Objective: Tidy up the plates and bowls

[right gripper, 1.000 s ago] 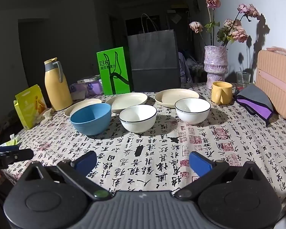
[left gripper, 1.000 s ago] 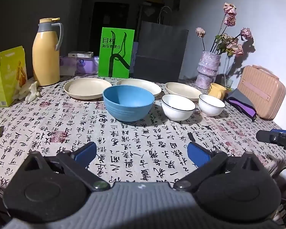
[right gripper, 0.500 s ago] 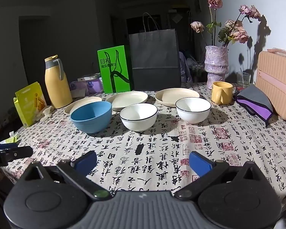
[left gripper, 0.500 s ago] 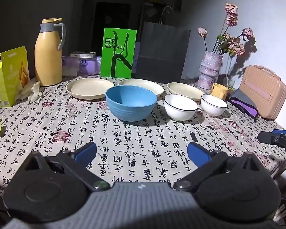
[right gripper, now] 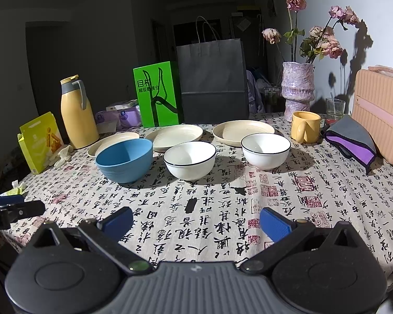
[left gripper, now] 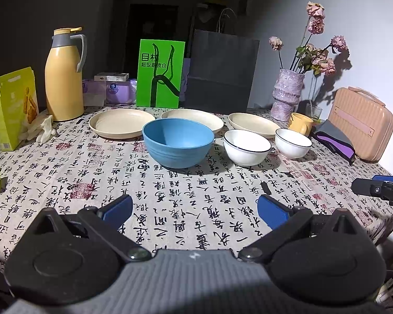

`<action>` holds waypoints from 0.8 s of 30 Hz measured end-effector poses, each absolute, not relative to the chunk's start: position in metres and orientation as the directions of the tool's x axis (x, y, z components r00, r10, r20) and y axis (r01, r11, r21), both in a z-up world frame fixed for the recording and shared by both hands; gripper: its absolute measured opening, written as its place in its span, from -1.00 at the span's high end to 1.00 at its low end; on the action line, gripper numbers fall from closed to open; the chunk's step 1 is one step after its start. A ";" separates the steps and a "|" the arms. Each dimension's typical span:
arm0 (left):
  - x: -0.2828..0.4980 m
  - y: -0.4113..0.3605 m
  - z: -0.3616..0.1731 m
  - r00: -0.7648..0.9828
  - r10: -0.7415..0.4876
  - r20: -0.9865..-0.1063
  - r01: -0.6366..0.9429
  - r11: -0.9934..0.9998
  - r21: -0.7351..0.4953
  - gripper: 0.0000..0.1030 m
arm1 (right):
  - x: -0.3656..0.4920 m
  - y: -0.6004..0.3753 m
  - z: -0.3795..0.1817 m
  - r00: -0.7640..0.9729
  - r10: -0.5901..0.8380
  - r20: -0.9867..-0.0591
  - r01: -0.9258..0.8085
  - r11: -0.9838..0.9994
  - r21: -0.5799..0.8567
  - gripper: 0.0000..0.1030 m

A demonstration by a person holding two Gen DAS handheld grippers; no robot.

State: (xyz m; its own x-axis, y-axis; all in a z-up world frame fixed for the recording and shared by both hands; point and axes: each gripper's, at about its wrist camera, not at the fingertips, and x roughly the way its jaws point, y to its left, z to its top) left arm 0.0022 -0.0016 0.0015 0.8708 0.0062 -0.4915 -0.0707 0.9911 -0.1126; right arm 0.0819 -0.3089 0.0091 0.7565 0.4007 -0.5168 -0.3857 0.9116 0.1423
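Nearest, the left gripper [left gripper: 194, 208] and right gripper [right gripper: 196, 221] hover over the calligraphy-print tablecloth [left gripper: 170, 196], both spread wide and empty. Beyond stand a round blue plastic bowl [left gripper: 177, 142] at left and two white black-rimmed bowls [left gripper: 246, 147] [left gripper: 293, 142] to its right, apart. Behind them lie three cream plates [left gripper: 121, 123] [left gripper: 194, 118] [left gripper: 252, 123] in a row. Farthest stand a green paper bag [left gripper: 159, 73] and a dark paper bag [left gripper: 221, 72] against a dim room.

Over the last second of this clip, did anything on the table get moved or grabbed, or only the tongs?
Only the tongs: both the left tongs and right tongs eased slightly forward toward the dishes, open and empty. The blue bowl, the two white bowls and the three plates sit where they were.
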 end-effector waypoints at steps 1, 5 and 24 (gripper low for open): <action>0.002 -0.002 0.001 0.871 0.006 -0.491 -0.071 0.991 -0.113 -1.00 | 0.082 -0.309 0.009 0.757 0.400 -0.516 -0.385 0.912 0.142 -1.00; 0.002 -0.002 0.002 0.871 0.007 -0.491 -0.071 0.991 -0.113 -1.00 | 0.083 -0.310 0.009 0.759 0.399 -0.514 -0.384 0.912 0.142 -1.00; 0.005 -0.004 0.003 0.871 0.008 -0.492 -0.072 0.991 -0.112 -1.00 | 0.087 -0.311 0.008 0.755 0.404 -0.517 -0.387 0.910 0.147 -1.00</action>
